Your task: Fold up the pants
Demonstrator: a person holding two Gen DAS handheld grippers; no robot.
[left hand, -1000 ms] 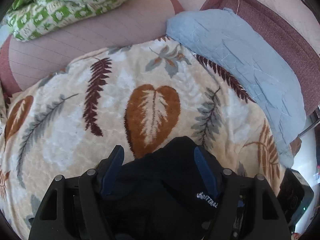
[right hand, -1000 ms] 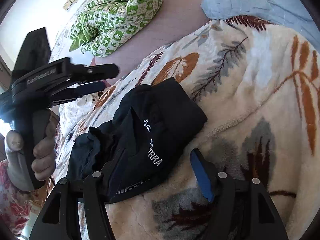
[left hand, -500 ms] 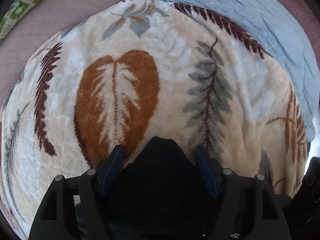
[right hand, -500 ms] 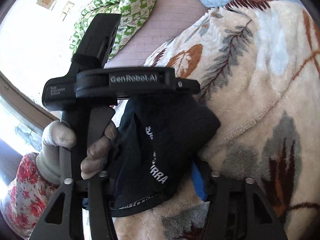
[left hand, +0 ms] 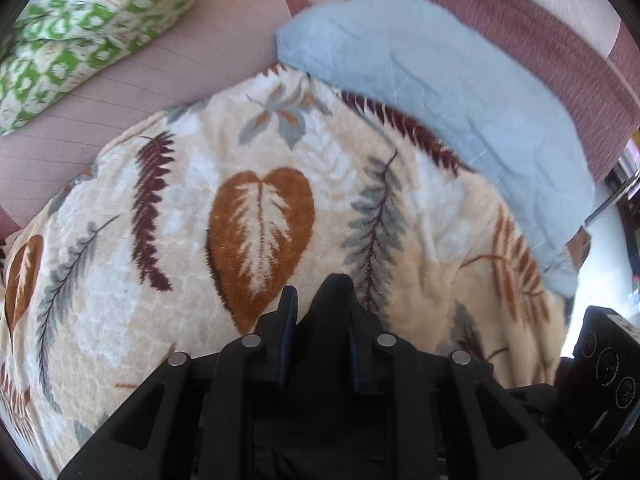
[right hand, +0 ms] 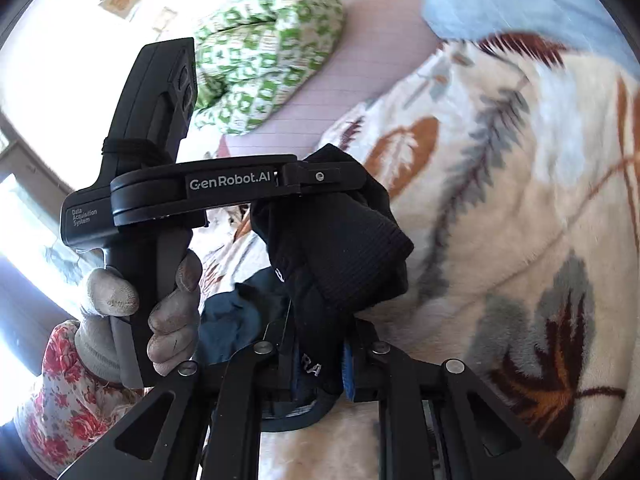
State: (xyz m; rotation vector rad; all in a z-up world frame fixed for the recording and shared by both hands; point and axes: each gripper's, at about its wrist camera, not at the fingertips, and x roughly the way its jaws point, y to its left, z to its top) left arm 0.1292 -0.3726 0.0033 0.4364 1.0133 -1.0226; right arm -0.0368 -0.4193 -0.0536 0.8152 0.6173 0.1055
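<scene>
The black pants [right hand: 340, 248] are bunched into a thick bundle on a leaf-patterned blanket [right hand: 520, 208]. My left gripper [left hand: 322, 308] is shut on a fold of the pants [left hand: 332, 312]. In the right wrist view the left gripper [right hand: 336, 178] clamps the top of the bundle. My right gripper [right hand: 320, 344] is shut on the lower edge of the pants, by white lettering. The bundle looks lifted a little off the blanket [left hand: 260, 200].
A green and white quilt [left hand: 80, 28] lies at the far left of the pink bed [left hand: 192, 68]. A light blue pillow [left hand: 440, 92] lies at the far right. The gloved hand [right hand: 160, 312] holds the left gripper's handle.
Both grippers went from open to shut on the pants. The left gripper moved in over the bundle and gripped its top. The bundle has risen a little.
</scene>
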